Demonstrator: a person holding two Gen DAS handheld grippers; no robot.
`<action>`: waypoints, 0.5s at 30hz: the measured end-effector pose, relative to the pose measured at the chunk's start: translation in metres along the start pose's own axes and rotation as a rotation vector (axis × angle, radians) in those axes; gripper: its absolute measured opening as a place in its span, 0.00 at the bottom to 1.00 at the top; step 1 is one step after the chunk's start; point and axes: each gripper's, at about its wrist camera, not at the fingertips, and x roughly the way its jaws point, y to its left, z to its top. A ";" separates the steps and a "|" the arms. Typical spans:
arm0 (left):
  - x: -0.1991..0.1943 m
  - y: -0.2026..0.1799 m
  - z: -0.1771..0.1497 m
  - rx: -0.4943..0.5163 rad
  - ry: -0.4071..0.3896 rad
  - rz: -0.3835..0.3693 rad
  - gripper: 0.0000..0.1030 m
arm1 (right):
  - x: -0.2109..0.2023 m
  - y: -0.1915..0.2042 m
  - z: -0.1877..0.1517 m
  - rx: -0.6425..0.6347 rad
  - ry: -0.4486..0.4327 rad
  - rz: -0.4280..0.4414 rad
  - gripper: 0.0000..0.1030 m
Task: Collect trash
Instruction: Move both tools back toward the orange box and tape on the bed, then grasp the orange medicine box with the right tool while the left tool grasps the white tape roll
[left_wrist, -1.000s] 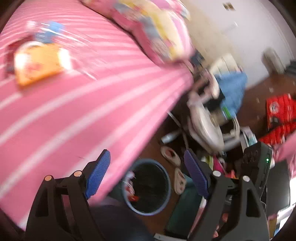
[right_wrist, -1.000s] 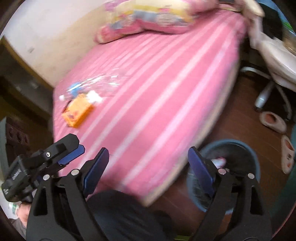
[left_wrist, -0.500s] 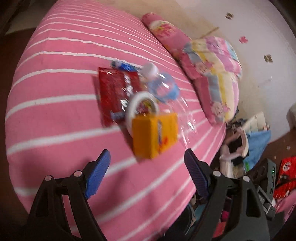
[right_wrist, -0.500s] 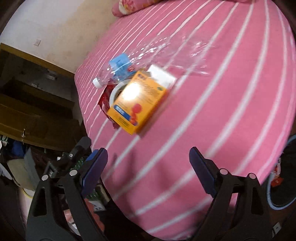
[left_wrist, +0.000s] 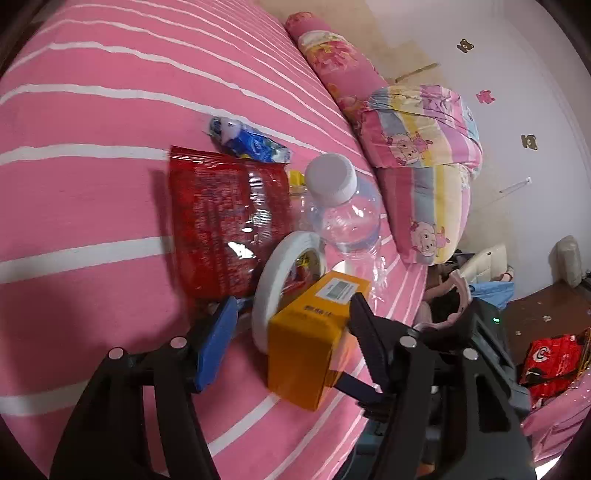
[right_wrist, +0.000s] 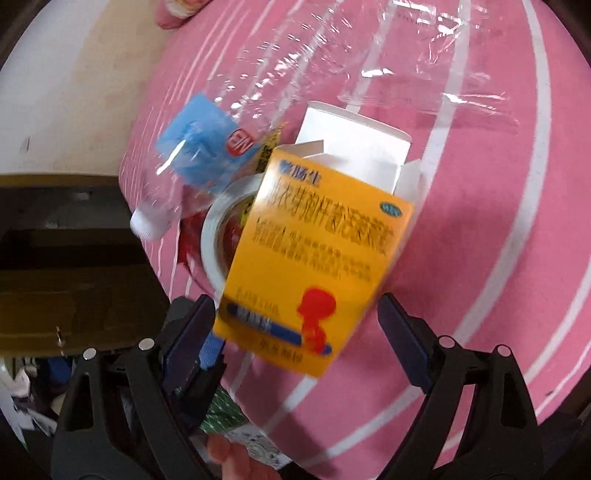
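Observation:
A pile of trash lies on the pink striped bed: an orange carton, a white tape roll leaning on it, a red wrapper, a clear bottle and a blue wrapper. My left gripper straddles the carton and the roll's lower edge. Its jaws are closing; the right finger is at the carton's edge, the left pad is still apart. In the right wrist view the orange carton, its white flap open, has its near end between my open right gripper.
Patterned pillows lie along the bed's far side, with clear plastic film spread behind the pile. Dark wooden furniture stands beside the bed. Red packets and clutter cover the floor. A person's hand shows low down.
Both grippers swung from the bed's edge near the bin over to the trash pile and came down close on the orange carton. The left jaws have narrowed around it.

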 end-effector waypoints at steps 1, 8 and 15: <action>0.004 -0.002 0.001 0.010 0.006 0.002 0.58 | 0.003 0.000 0.003 0.003 0.002 -0.009 0.86; 0.027 0.011 0.008 -0.082 0.062 -0.068 0.54 | 0.019 -0.012 0.017 0.039 -0.004 0.024 0.80; 0.039 0.020 0.004 -0.155 0.103 -0.136 0.17 | 0.000 -0.027 0.019 0.021 -0.027 0.074 0.75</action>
